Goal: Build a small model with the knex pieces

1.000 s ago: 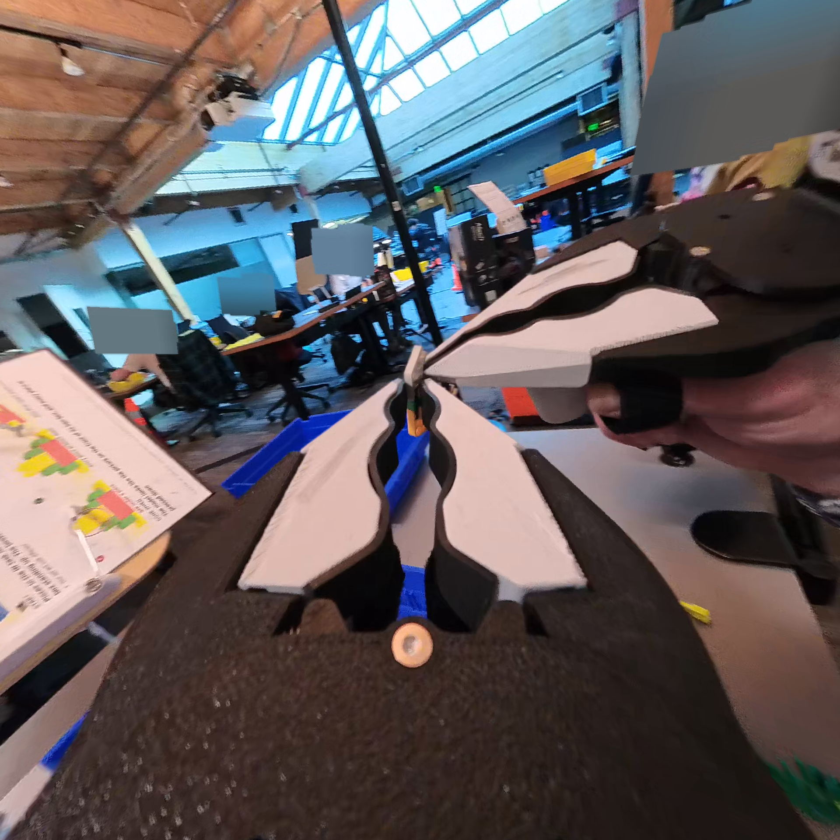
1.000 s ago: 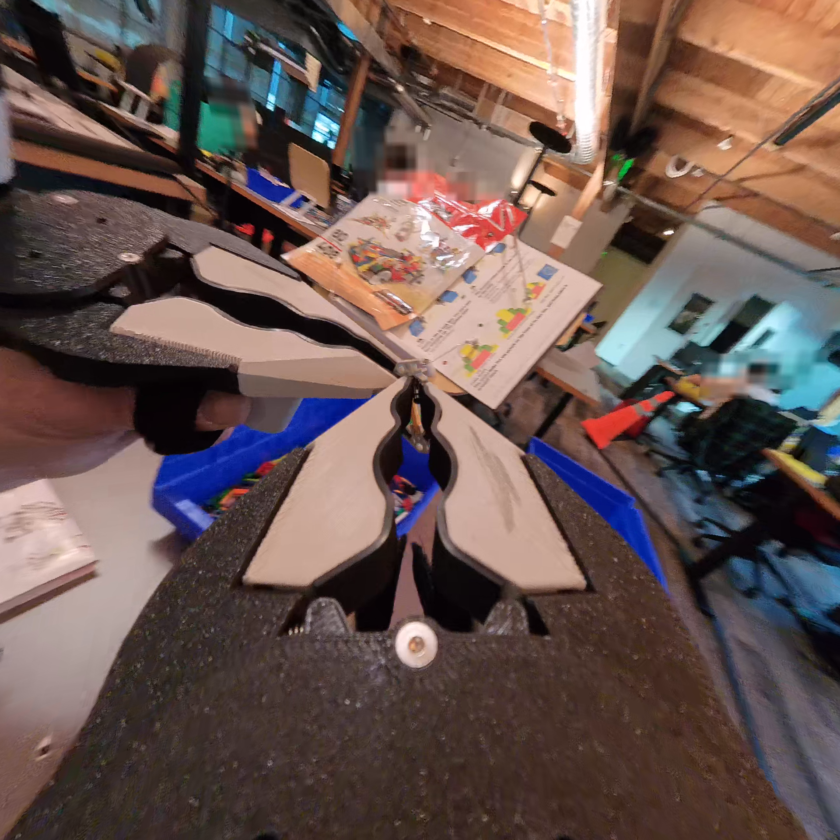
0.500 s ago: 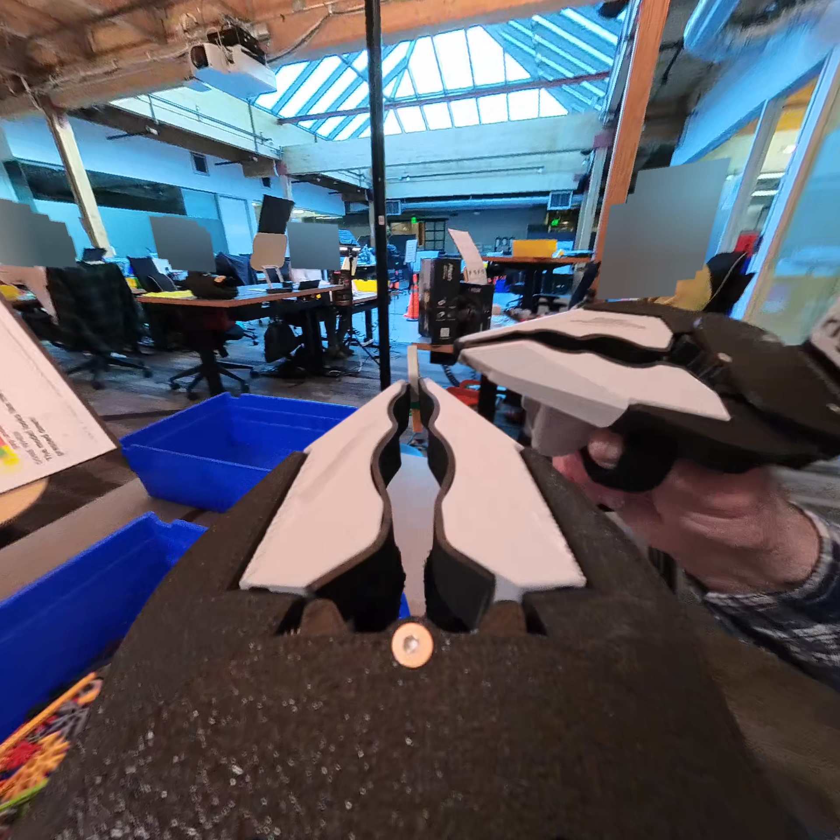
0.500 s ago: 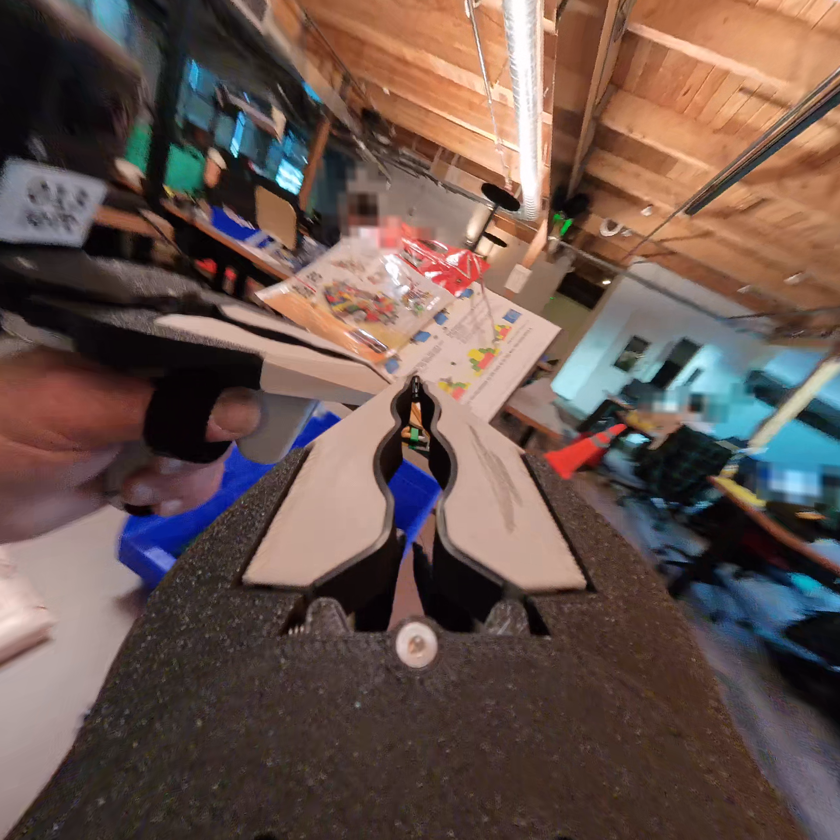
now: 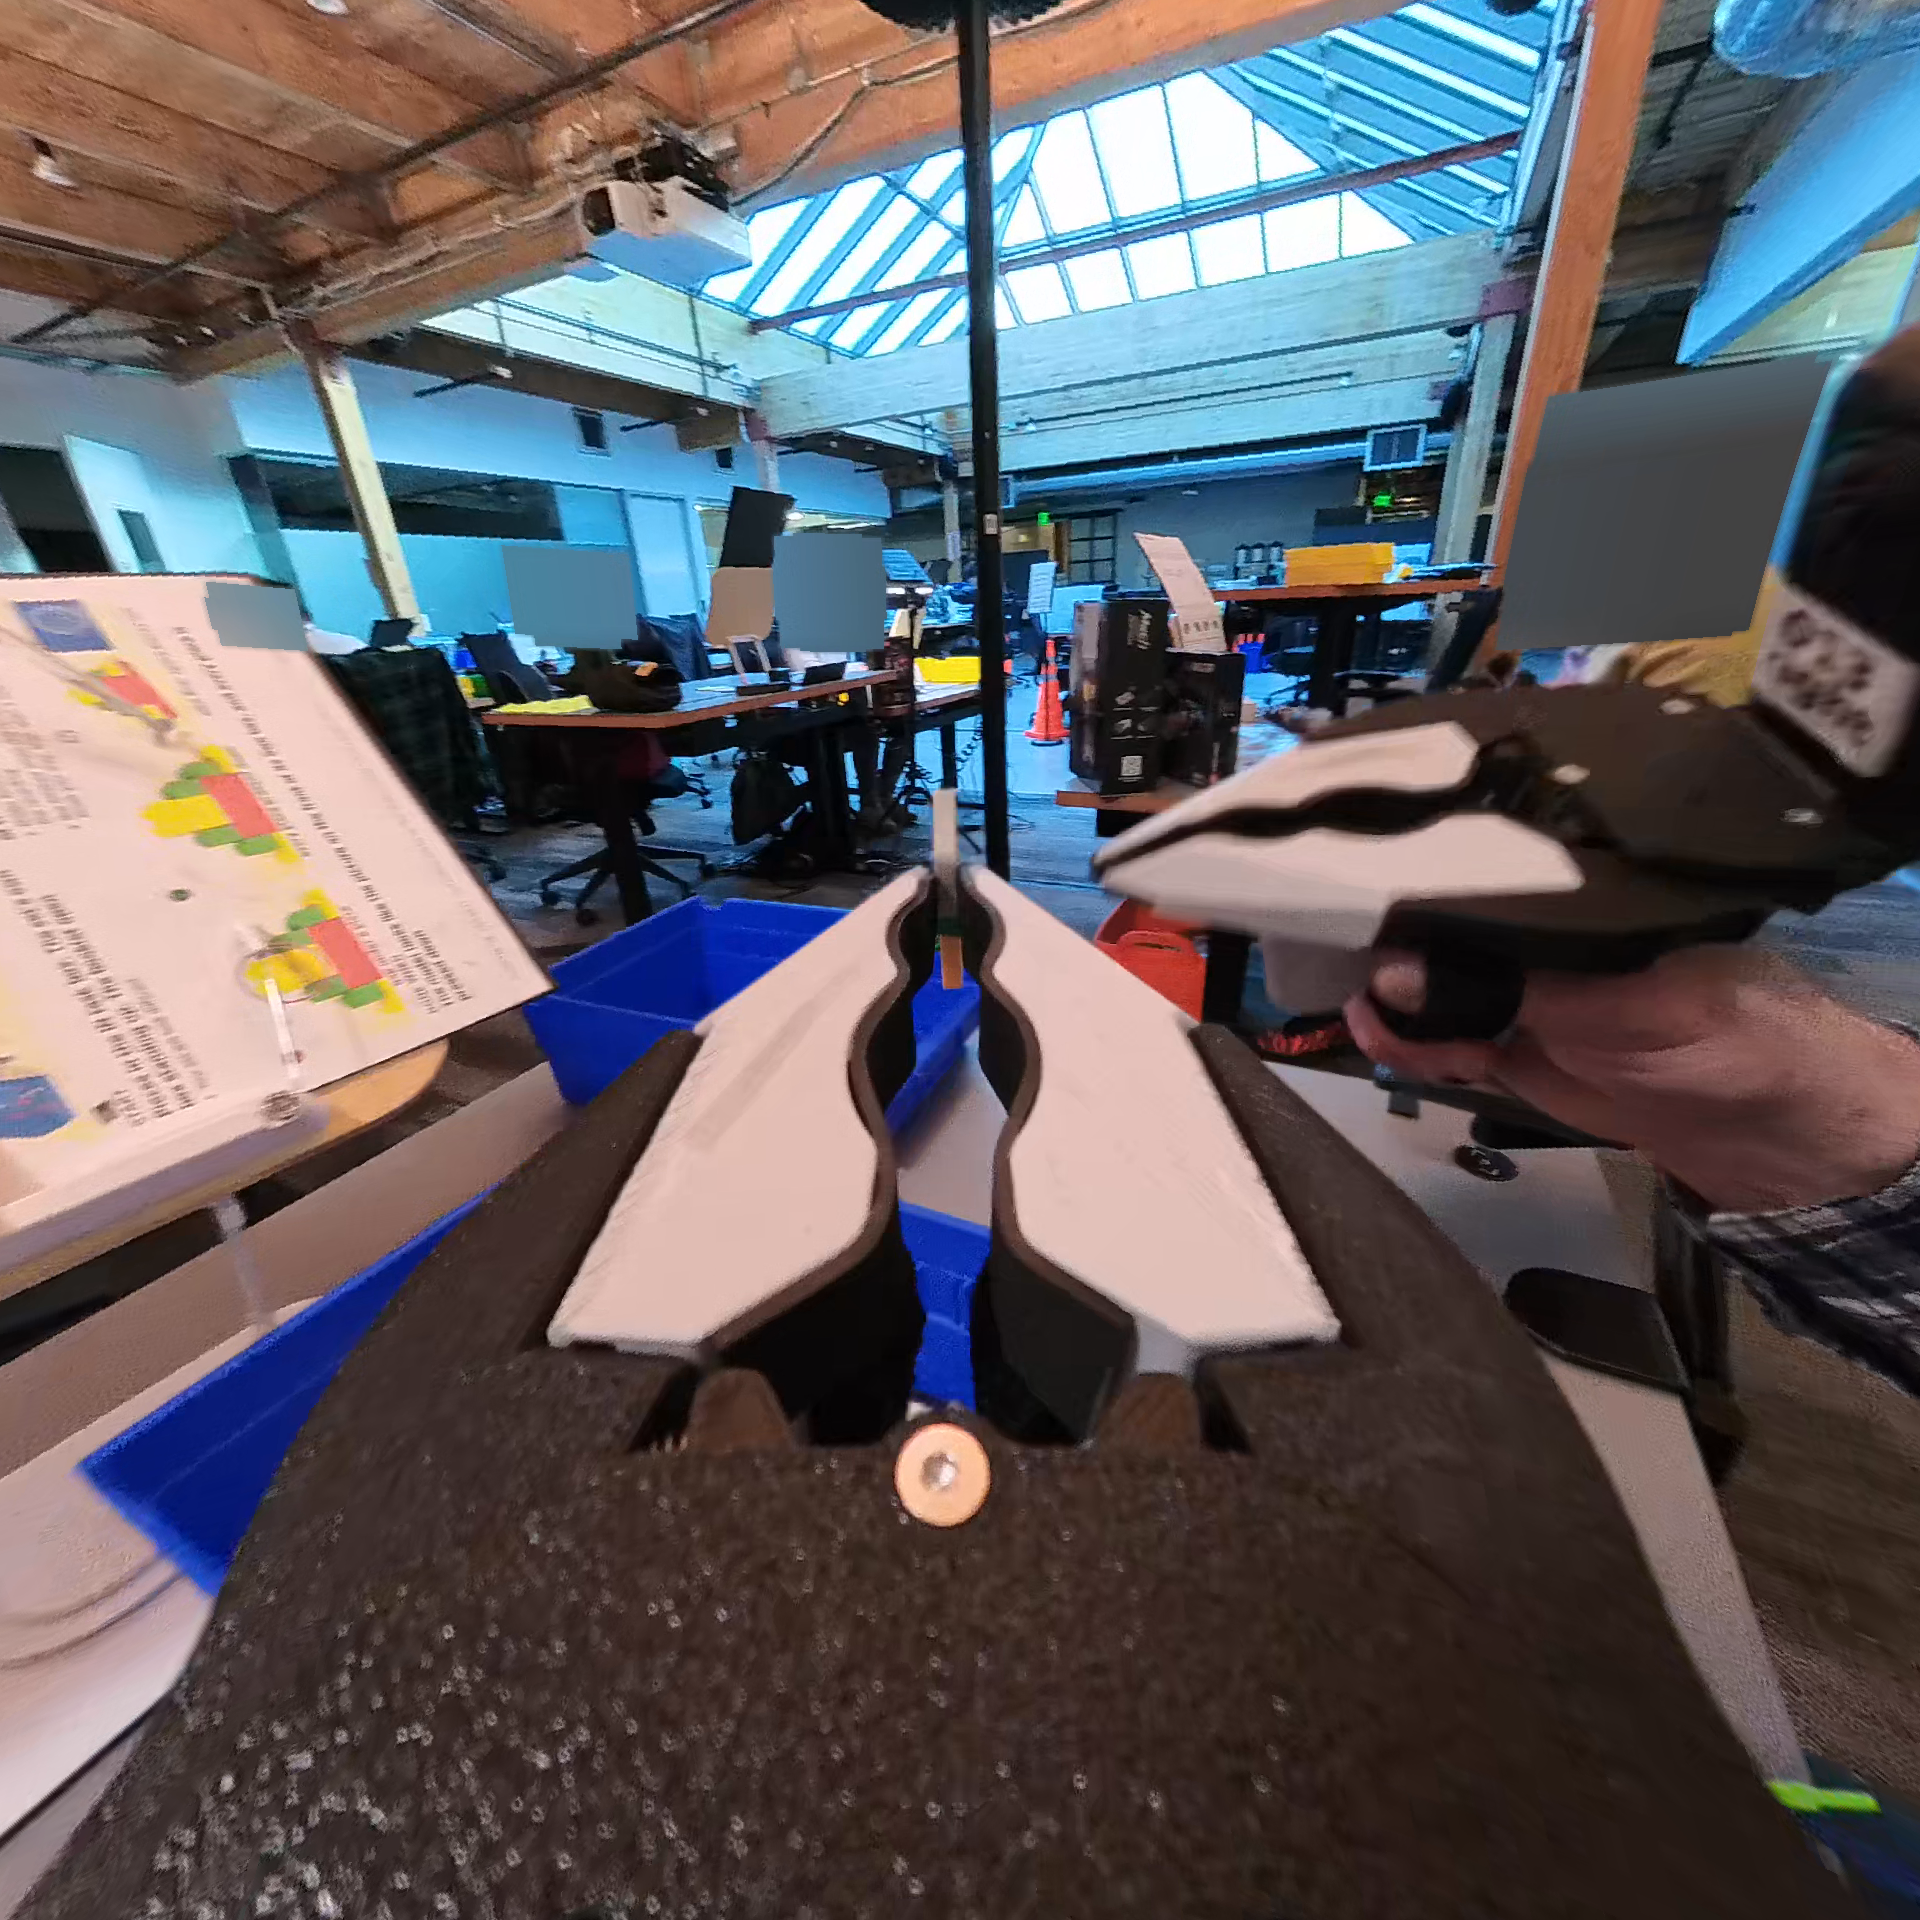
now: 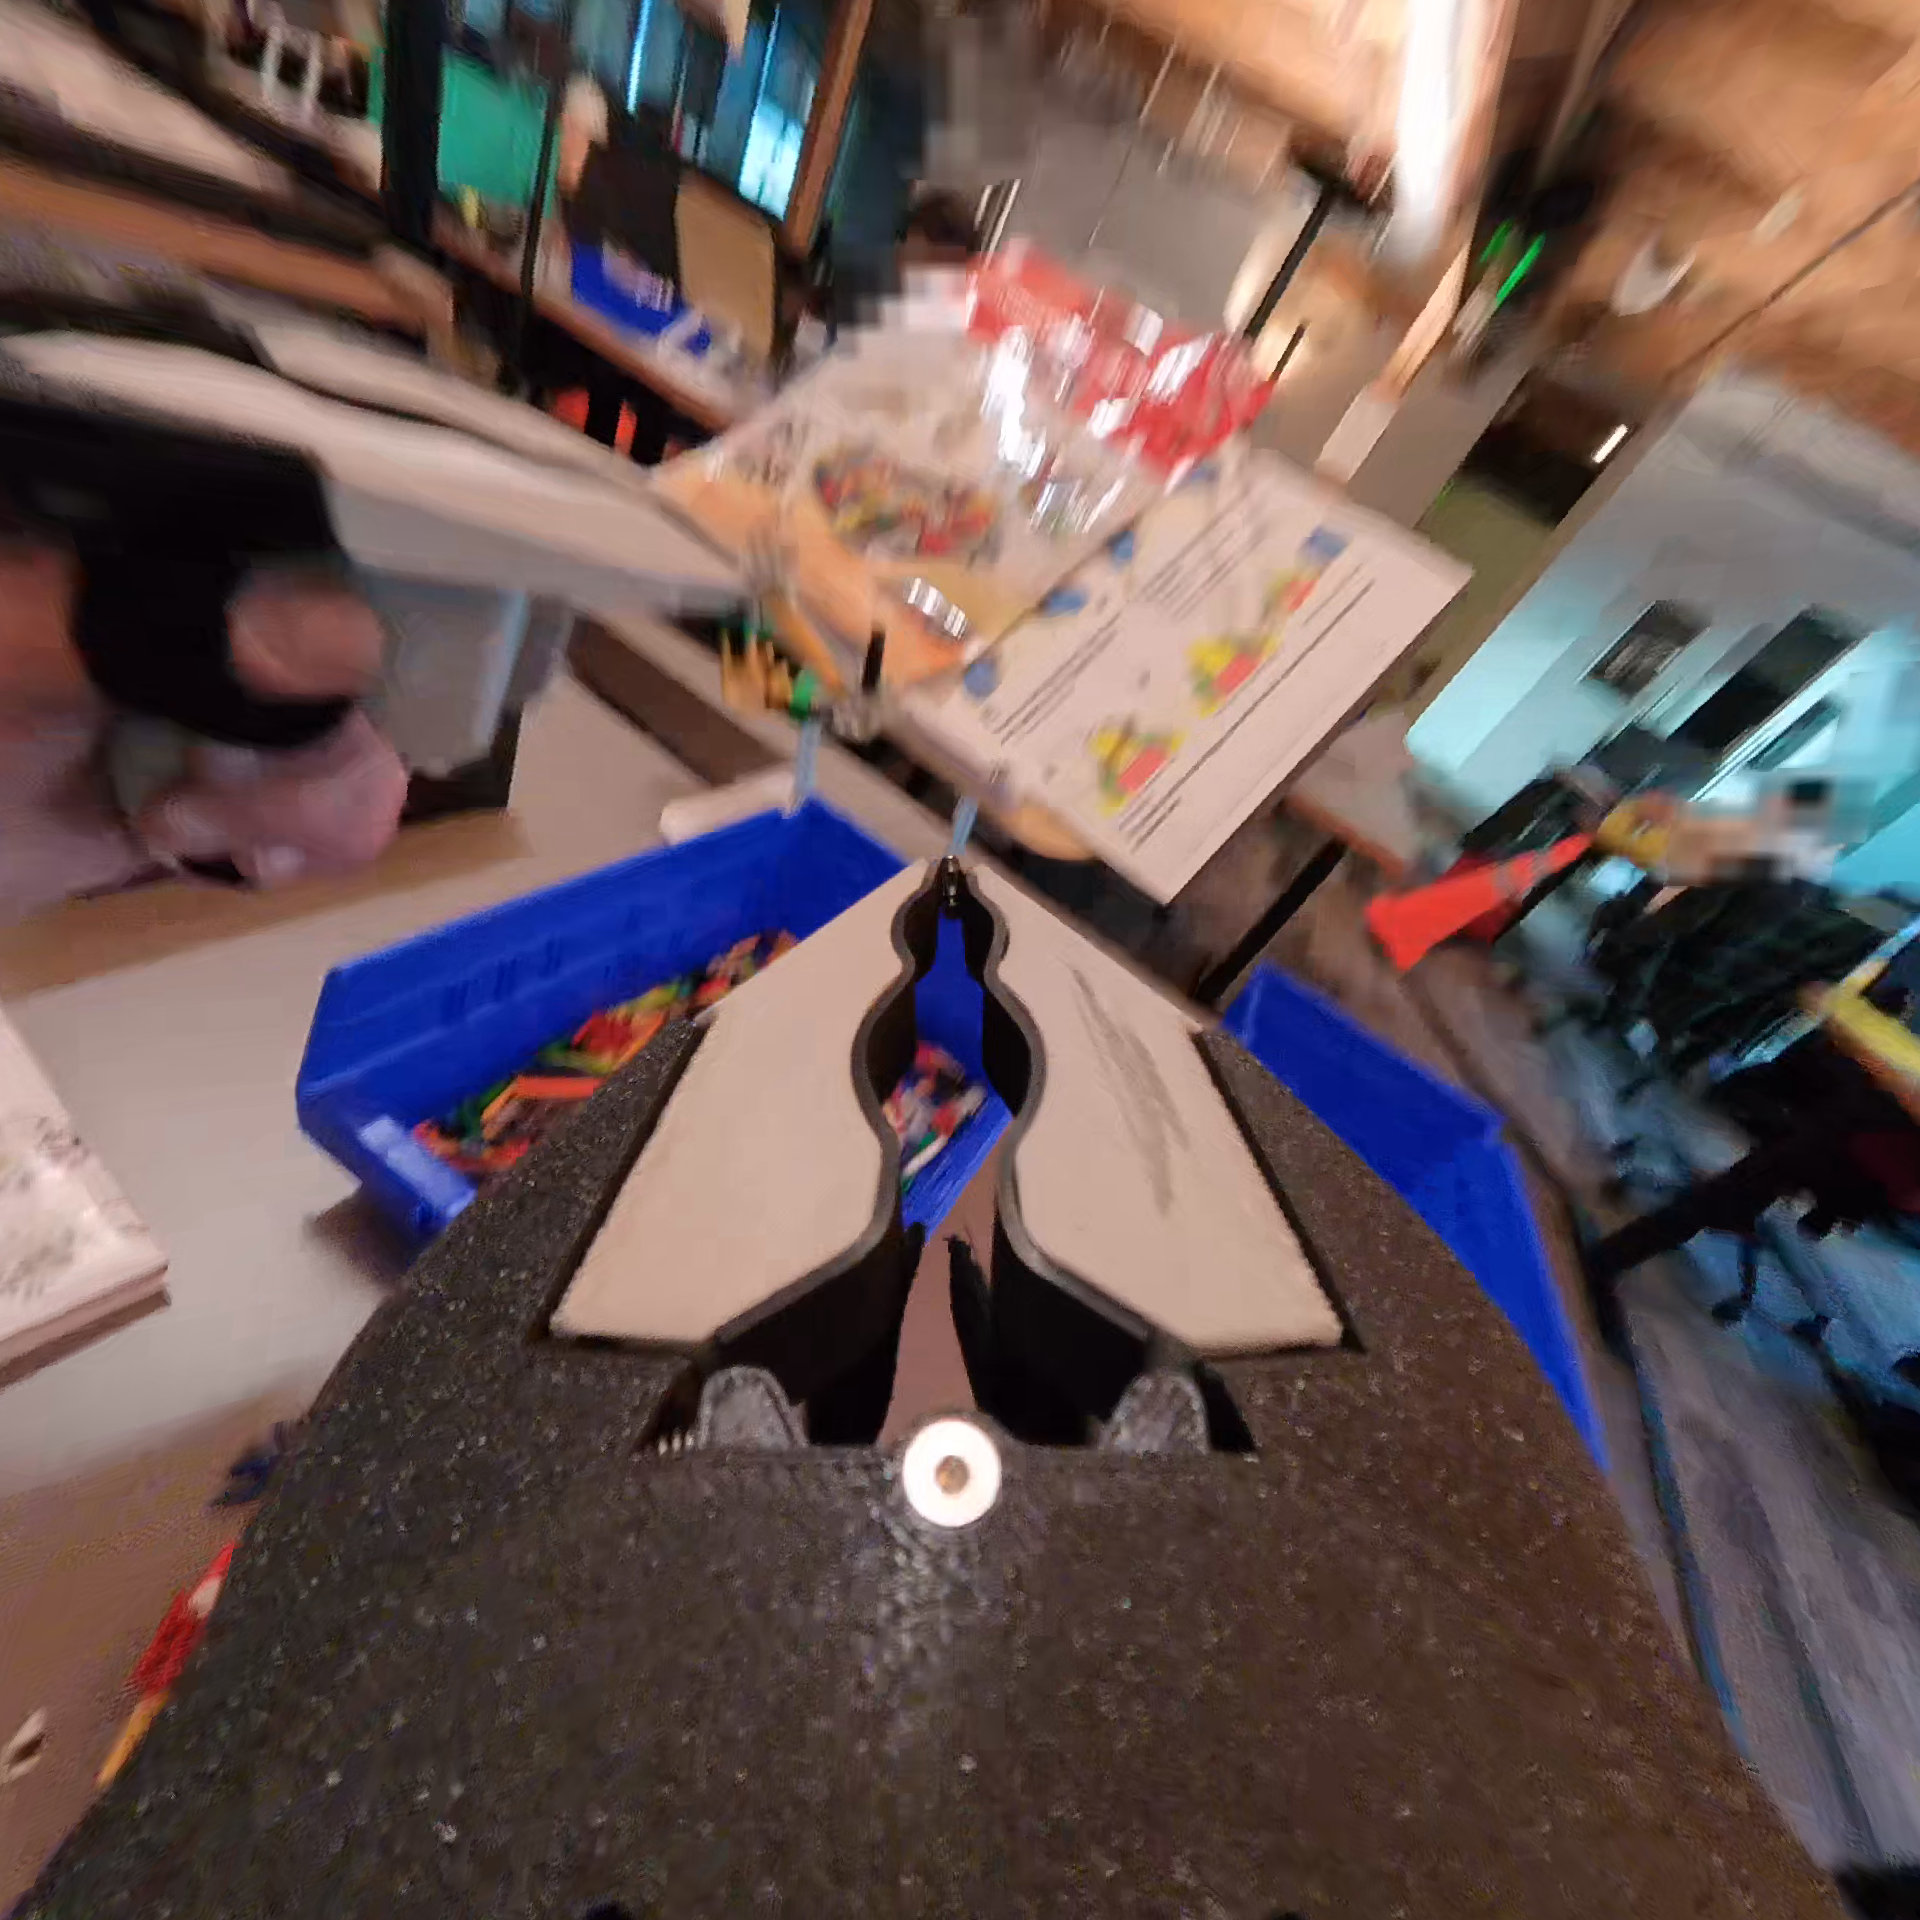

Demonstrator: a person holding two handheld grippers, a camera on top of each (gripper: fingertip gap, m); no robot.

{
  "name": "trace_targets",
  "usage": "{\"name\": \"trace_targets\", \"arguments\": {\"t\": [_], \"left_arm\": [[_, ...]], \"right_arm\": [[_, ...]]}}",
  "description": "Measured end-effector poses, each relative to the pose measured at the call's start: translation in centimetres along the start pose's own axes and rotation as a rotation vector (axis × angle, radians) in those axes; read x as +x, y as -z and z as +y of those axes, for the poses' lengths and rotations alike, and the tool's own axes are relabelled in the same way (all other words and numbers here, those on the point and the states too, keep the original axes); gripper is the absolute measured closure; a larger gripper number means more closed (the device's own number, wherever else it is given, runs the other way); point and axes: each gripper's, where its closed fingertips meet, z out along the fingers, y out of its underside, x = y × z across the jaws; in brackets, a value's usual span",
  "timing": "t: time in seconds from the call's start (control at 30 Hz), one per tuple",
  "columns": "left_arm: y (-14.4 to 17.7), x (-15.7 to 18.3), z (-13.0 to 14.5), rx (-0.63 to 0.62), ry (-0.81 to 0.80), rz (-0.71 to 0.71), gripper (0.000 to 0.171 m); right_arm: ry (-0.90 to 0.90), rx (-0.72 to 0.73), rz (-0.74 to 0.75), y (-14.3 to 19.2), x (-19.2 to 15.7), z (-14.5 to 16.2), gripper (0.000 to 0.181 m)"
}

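My left gripper (image 5: 945, 883) is shut on a thin piece (image 5: 945, 831) that is white on top, then green and orange. It holds the piece upright in the air above a blue bin (image 5: 665, 987). My right gripper (image 5: 1103, 862), held by a hand (image 5: 1662, 1081), is shut and hangs a short way to the right of the piece, apart from it. The right wrist view is blurred. There my right gripper (image 6: 951, 878) is shut with a small dark bit at its tips that I cannot make out. The left gripper (image 6: 743, 597) and its coloured piece (image 6: 769, 675) show at upper left.
A blue bin (image 6: 468, 1008) holds several coloured pieces and a second blue bin (image 6: 1382, 1091) stands to its right. A tilted instruction sheet (image 5: 208, 831) stands behind them, with a clear bag of pieces (image 6: 935, 488) beside it. A booklet (image 6: 52, 1247) lies on the grey table. Left tips to right tips: about 6 cm.
The right gripper's tip was touching the top of the piece in the left gripper. It has drawn away to the right. The right wrist view has swung down towards the bins.
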Motion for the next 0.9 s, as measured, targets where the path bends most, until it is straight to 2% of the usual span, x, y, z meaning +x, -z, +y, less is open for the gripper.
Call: {"name": "trace_targets", "arguments": {"t": [0.07, 0.17, 0.27, 0.37, 0.5, 0.6, 0.8, 0.9], "left_arm": [[0.6, -1.2, -0.1, 0.004, 0.001, -0.026, 0.171], [1.2, -2.3, -0.2, 0.013, 0.015, -0.035, 0.171], [1.3, -2.8, 0.0, -0.003, 0.014, -0.023, 0.171], [1.2, -3.0, 0.4, -0.017, 0.011, -0.002, 0.171], [0.6, -2.5, 0.8, -0.038, 0.064, 0.087, 0.171], [0.3, -1.0, 0.6, -0.036, 0.153, 0.227, 0.171], [-0.3, 1.6, 0.1, -0.061, 0.181, 0.423, 0.171], [-0.3, 3.0, -0.4, -0.058, 0.175, 0.508, 0.171]], "right_arm": [[-0.048, -0.153, -0.078, -2.6, -1.3, 2.9, 0.178], [-0.112, -0.344, -0.2, -5.5, -3.2, 6.8, 0.154], [-0.148, -0.384, -0.243, -7.0, -3.4, 8.1, 0.154], [-0.171, -0.345, -0.264, -7.0, -3.3, 7.4, 0.173], [-0.189, -0.245, -0.23, -6.0, -1.9, 5.3, 0.172], [-0.274, -0.108, -0.31, -4.3, -1.9, 2.3, 0.164], [-0.376, 0.061, -0.496, -1.0, -2.7, -1.5, 0.157], [-0.37, 0.069, -0.509, -0.4, -2.7, -1.9, 0.161]]}}
